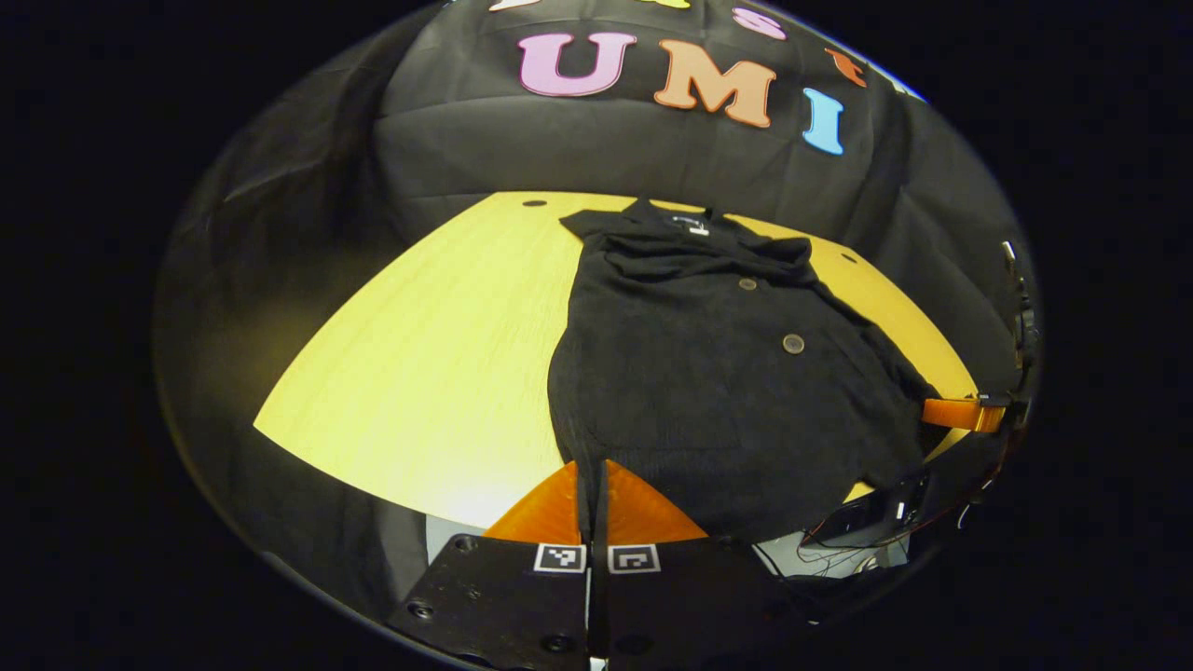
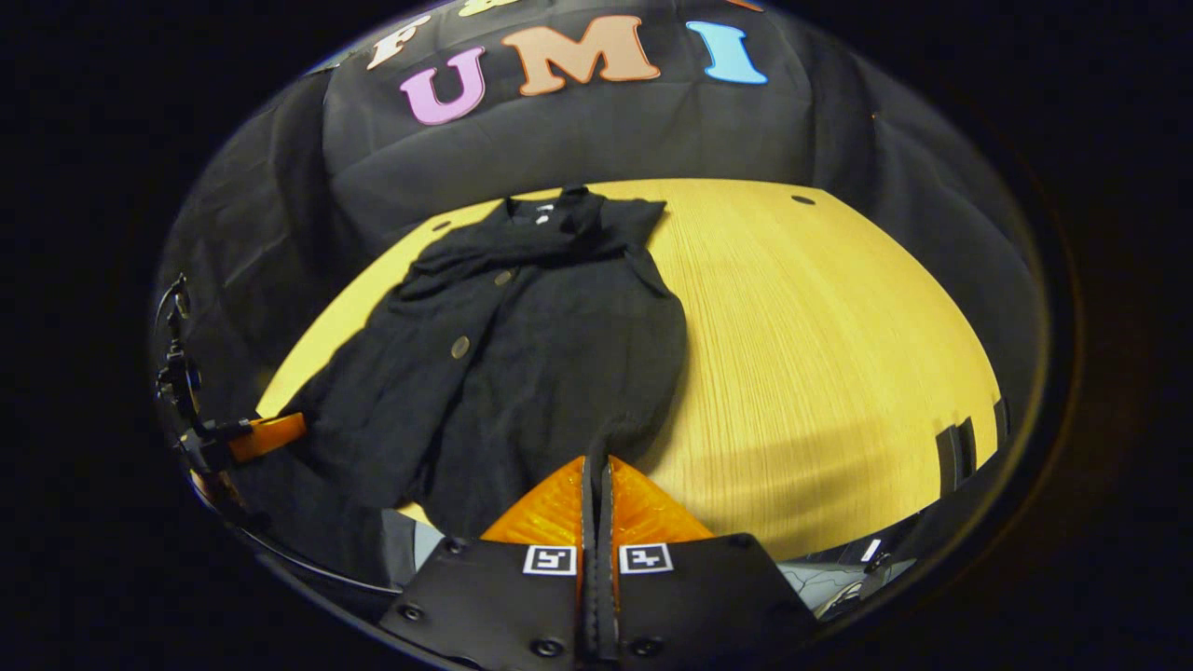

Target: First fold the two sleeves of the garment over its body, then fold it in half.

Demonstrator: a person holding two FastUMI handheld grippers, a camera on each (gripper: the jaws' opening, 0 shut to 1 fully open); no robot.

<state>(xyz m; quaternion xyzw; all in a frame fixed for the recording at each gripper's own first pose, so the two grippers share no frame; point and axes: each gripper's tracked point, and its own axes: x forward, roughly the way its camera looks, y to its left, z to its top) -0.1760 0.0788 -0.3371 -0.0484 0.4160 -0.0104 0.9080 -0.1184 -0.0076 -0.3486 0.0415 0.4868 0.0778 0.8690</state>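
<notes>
While your left gripper [image 1: 593,475] is sitting at the near hem of the garment [image 1: 708,373], its fingers are closing flat together, with the dark hem edge running down into the thin line between them; whether fabric is actually pinched there, you cannot tell from this angle. Your right gripper [image 2: 596,471] is doing the same thing at the other bottom corner: fingers pressed narrow, tips lying against the hem, grip on cloth unclear. In the left gripper view, the right gripper [image 1: 965,413] is showing far off at the garment's other edge, and in the right gripper view the left gripper [image 2: 266,434] is poking in at the garment's left edge.

Outward from the tips, the garment is lying spread on the yellow wooden table [image 1: 438,373], collar at the far end near the black cloth wall, hem toward you. Both sleeves are lying folded over the body, bunching across the chest just below the collar. Two round buttons [image 1: 793,344] are showing on the front. Table holes [image 2: 802,199] are sitting near the far edge.
</notes>
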